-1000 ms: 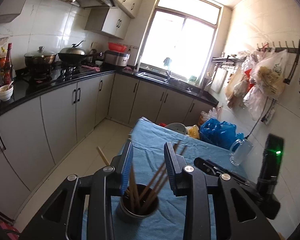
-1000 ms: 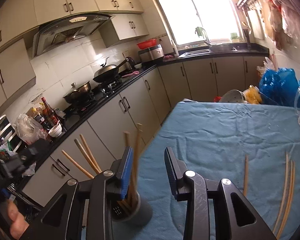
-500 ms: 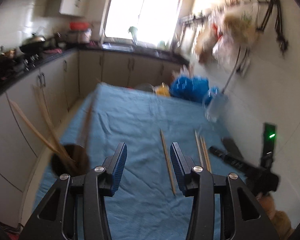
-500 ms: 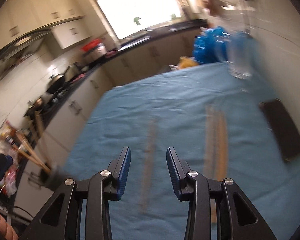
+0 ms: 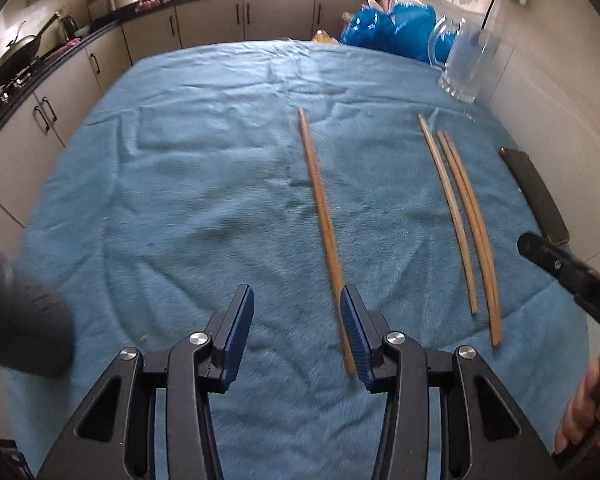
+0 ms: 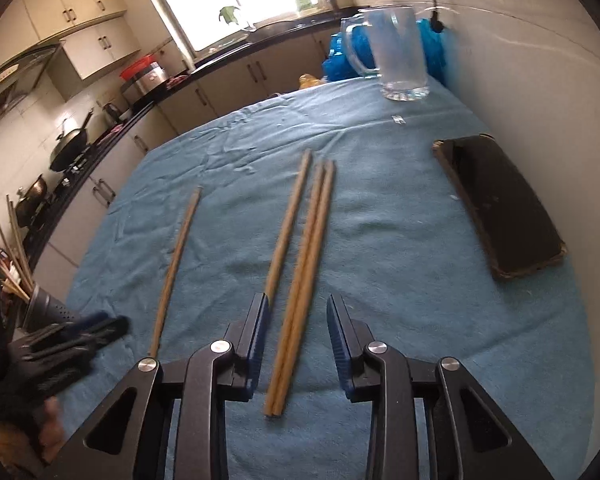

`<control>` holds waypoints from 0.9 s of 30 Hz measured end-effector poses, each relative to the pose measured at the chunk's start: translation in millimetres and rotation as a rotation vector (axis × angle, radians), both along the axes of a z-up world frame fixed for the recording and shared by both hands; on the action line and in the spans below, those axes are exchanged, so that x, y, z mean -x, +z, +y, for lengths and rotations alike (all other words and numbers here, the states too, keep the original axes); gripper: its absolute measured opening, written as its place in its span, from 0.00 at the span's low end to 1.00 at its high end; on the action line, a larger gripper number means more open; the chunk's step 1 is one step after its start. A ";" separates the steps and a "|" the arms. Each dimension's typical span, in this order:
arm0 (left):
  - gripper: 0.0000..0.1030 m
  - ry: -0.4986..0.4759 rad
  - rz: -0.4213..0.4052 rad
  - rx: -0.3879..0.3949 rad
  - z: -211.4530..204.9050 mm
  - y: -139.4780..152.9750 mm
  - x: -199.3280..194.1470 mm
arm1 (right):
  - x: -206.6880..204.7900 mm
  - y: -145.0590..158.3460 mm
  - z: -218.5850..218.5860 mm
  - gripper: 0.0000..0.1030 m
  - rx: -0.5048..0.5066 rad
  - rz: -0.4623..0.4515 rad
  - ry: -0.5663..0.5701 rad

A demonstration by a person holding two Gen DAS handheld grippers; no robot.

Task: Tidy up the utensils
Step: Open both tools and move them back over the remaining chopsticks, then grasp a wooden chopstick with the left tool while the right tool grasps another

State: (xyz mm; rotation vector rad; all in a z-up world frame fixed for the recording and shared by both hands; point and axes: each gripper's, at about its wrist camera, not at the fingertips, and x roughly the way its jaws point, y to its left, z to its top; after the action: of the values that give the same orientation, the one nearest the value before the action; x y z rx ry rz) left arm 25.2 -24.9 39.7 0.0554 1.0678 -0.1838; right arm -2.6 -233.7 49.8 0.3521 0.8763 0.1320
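Progress: partial | four chopsticks (image 6: 300, 280) left on bench (image 6: 400, 240) | holder (image 6: 40, 308) part-filled | left claw (image 5: 296, 324) spread | right claw (image 6: 296, 332) spread, empty

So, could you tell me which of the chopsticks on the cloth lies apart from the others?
The leftmost chopstick lies alone, beside the left gripper; the other three chopsticks lie together in front of the right gripper.

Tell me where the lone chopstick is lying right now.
In the left wrist view the lone chopstick lies on the blue towel, its near end by the left gripper's right jaw; the three other chopsticks lie to its right.
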 end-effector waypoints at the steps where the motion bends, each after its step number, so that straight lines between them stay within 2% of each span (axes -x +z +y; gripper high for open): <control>1: 0.42 0.001 0.008 -0.007 -3.6 -3.4 -4.2 | -4.6 -0.4 1.5 0.32 -0.004 -0.001 0.008; 4: 0.42 0.008 0.016 -0.015 -10.4 -9.3 -15.8 | -26.6 -5.9 12.0 0.32 -0.020 0.026 0.041; 7: 0.42 0.019 0.027 -0.007 -13.4 -12.1 -24.0 | -44.2 -15.0 25.5 0.32 0.009 0.070 0.065; 10: 0.42 0.020 0.022 -0.003 -14.0 -13.6 -28.7 | -52.6 -21.0 33.8 0.32 0.072 0.089 0.054; 19: 0.43 0.026 0.004 -0.030 -17.6 -14.7 -41.6 | -69.7 -31.3 35.7 0.32 0.089 0.138 0.020; 20: 0.40 0.029 -0.001 -0.047 -18.7 -15.2 -42.7 | -72.6 -30.3 37.7 0.28 0.107 0.141 0.018; 21: 0.35 0.034 -0.010 -0.069 -19.8 -15.3 -43.3 | -73.9 -30.2 39.1 0.15 0.124 0.147 0.014; 22: 0.17 0.041 -0.020 -0.078 -19.2 -14.7 -43.1 | -75.5 -30.5 39.9 0.11 0.133 0.154 0.008; 23: 0.07 0.047 -0.019 -0.081 -17.2 -14.3 -42.9 | -76.3 -30.7 40.0 0.09 0.126 0.159 0.005; 27: 0.06 0.052 0.019 -0.025 -2.7 -12.6 -35.9 | -66.2 -31.7 44.8 0.08 0.108 0.176 0.014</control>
State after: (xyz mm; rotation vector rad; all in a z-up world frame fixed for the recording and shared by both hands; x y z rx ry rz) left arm 61.1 -27.6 27.1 0.0491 1.0892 -0.1245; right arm 63.6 -188.8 18.1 0.2596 1.0560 0.0664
